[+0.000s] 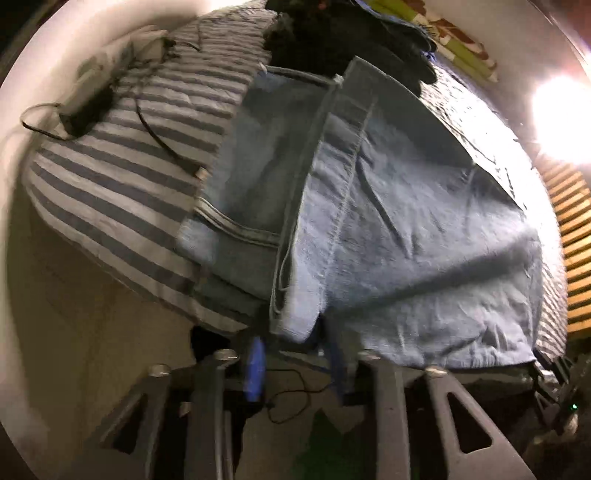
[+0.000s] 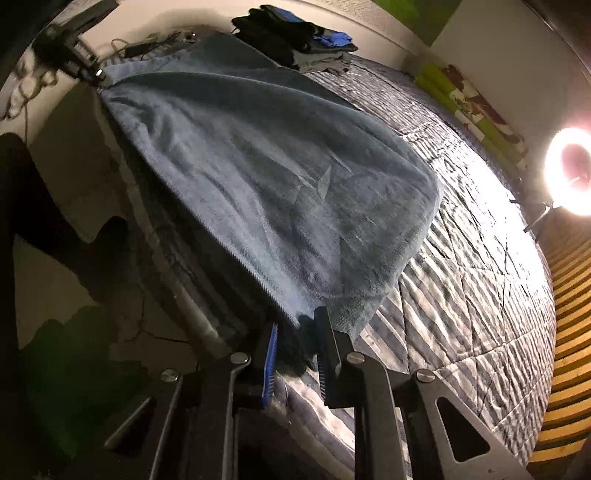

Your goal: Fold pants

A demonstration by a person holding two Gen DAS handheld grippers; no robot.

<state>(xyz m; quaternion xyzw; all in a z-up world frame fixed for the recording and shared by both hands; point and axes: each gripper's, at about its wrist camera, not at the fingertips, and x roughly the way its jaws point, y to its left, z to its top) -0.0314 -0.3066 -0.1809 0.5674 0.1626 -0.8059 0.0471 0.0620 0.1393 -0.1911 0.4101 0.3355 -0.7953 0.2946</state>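
Light blue jeans (image 1: 388,206) lie folded lengthwise on a striped bed, with one layer drawn over the other. My left gripper (image 1: 297,363) is open at the near bed edge. A folded denim edge (image 1: 295,325) hangs just past its blue pads (image 1: 255,369), and floor shows between them. In the right wrist view the jeans (image 2: 266,177) stretch from the left gripper (image 2: 90,72), far at the upper left, down to my right gripper (image 2: 299,343), which is shut on the near denim corner (image 2: 306,314).
A striped quilt (image 2: 461,258) covers the bed. A pile of dark and blue clothes (image 2: 291,33) lies at the far end. Cables and a power strip (image 1: 92,107) lie at the far left by the wall. A bright ring light (image 2: 570,170) stands at the right, above wooden slats (image 2: 569,332).
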